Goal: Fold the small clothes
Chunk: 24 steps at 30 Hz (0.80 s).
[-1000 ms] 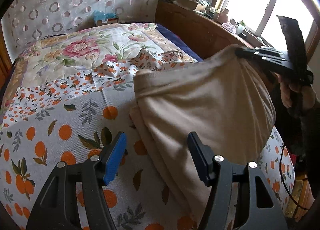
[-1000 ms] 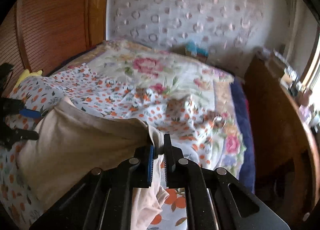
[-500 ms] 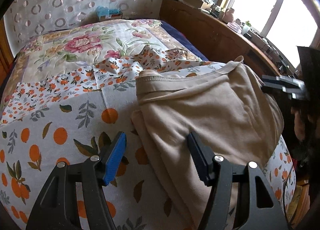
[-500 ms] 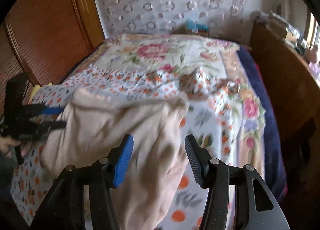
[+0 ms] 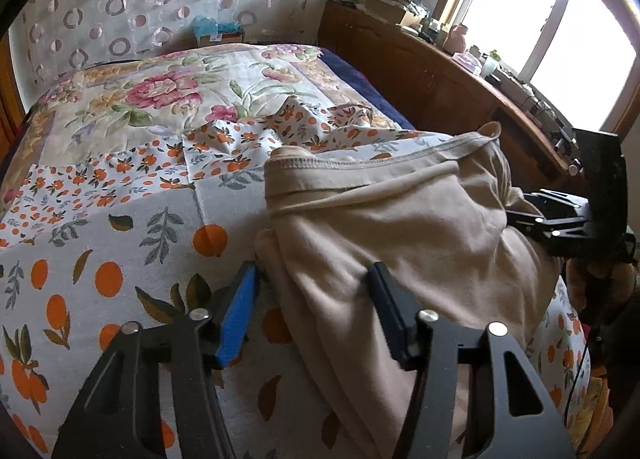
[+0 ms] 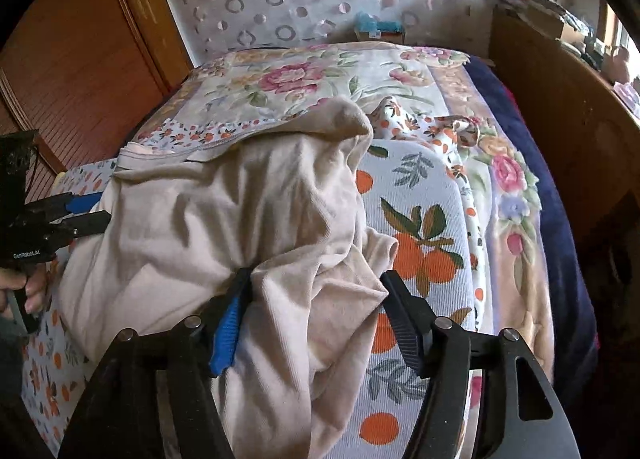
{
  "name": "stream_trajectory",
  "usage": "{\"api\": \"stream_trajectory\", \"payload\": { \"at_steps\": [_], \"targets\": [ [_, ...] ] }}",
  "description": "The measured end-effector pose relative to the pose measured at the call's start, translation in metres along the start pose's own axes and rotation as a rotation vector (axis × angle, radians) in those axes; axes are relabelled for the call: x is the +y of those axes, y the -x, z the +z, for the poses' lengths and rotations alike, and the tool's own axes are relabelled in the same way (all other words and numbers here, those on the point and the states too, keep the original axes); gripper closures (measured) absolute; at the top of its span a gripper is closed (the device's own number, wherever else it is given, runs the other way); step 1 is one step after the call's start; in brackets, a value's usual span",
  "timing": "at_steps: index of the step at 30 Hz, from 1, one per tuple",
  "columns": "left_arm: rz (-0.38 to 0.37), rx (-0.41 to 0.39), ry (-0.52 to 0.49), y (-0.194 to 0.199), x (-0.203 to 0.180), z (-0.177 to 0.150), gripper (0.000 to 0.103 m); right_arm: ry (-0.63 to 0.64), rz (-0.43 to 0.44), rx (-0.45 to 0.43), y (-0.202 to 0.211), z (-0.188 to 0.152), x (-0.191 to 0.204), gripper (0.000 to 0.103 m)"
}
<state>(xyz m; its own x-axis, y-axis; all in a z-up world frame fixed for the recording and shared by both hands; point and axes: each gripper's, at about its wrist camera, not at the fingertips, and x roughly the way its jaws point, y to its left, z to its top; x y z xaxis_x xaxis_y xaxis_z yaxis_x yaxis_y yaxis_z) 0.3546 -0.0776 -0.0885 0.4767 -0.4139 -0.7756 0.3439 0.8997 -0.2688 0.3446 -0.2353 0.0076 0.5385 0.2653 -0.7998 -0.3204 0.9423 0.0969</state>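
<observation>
Your beige garment (image 5: 400,227) lies bunched on the bed (image 5: 120,243), on the orange-print sheet (image 6: 416,203) near the bed's near edge, with its stitched hem (image 5: 360,171) turned toward the floral quilt (image 5: 160,99) at the far end. One corner of the garment sits folded up in a peak in the right wrist view.

Your left gripper (image 5: 312,299) stands about half wide; its jaws have just been closing. The garment's near-left edge lies between them, the right finger rests against the cloth, the blue-padded left finger (image 5: 240,307) sits just beside the fabric edge over the sheet. No clamp on the cloth visible.

Your right gripper (image 6: 316,315) stands wide; its jaws have just been opening. A loose bunch of the garment lies between the fingers, draped over the lower part, the blue pad (image 6: 228,323) touching a fold, the other finger clear of the cloth.

In the left wrist view your right gripper shows at the garment's right side, by the bed's right edge. A wooden cabinet (image 5: 420,75) runs beside the bed under the window (image 5: 560,11).
</observation>
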Motion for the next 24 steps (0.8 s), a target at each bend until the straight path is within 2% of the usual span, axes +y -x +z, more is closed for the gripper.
{"api": "stream_trajectory", "payload": {
  "at_steps": [4, 5, 6, 8, 9, 10, 11, 14, 16, 19, 24],
  "targets": [
    [-0.017, -0.001, 0.001, -0.003, -0.003, 0.001, 0.058, -0.003, 0.018, -0.015, -0.001, -0.004, -0.004, 0.036],
    [-0.021, -0.001, 0.002, -0.003, -0.004, 0.001, 0.062, 0.004, 0.014, -0.014, -0.001, -0.005, -0.003, 0.036],
    [-0.026, -0.001, 0.004, -0.004, -0.004, 0.002, 0.071, 0.019, 0.019, -0.013, -0.001, -0.006, -0.001, 0.036],
    [-0.054, 0.007, 0.015, -0.006, -0.005, 0.003, 0.082, 0.081, 0.074, -0.02, 0.001, -0.007, 0.005, 0.06],
    [-0.061, 0.007, 0.017, -0.006, -0.005, 0.003, 0.087, 0.088, 0.089, -0.014, 0.001, -0.007, 0.005, 0.063],
    [-0.06, 0.005, 0.006, -0.005, -0.008, 0.003, 0.088, 0.089, 0.11, -0.006, 0.001, -0.007, 0.005, 0.072],
    [-0.057, 0.0, 0.0, -0.003, -0.01, 0.003, 0.09, 0.096, 0.121, -0.003, 0.002, -0.007, 0.006, 0.076],
    [-0.075, -0.032, 0.008, 0.011, -0.011, 0.003, 0.091, 0.113, 0.114, -0.021, 0.005, -0.008, 0.007, 0.082],
    [-0.104, -0.077, 0.014, 0.029, -0.011, 0.003, 0.092, 0.123, 0.108, -0.044, 0.011, -0.008, 0.009, 0.083],
    [-0.106, -0.125, 0.005, 0.055, -0.013, -0.001, 0.092, 0.138, 0.118, -0.093, 0.024, -0.007, 0.017, 0.085],
    [-0.046, -0.228, 0.026, 0.111, -0.001, -0.016, 0.093, 0.257, 0.159, -0.16, 0.038, 0.005, 0.067, 0.086]
  ]
}}
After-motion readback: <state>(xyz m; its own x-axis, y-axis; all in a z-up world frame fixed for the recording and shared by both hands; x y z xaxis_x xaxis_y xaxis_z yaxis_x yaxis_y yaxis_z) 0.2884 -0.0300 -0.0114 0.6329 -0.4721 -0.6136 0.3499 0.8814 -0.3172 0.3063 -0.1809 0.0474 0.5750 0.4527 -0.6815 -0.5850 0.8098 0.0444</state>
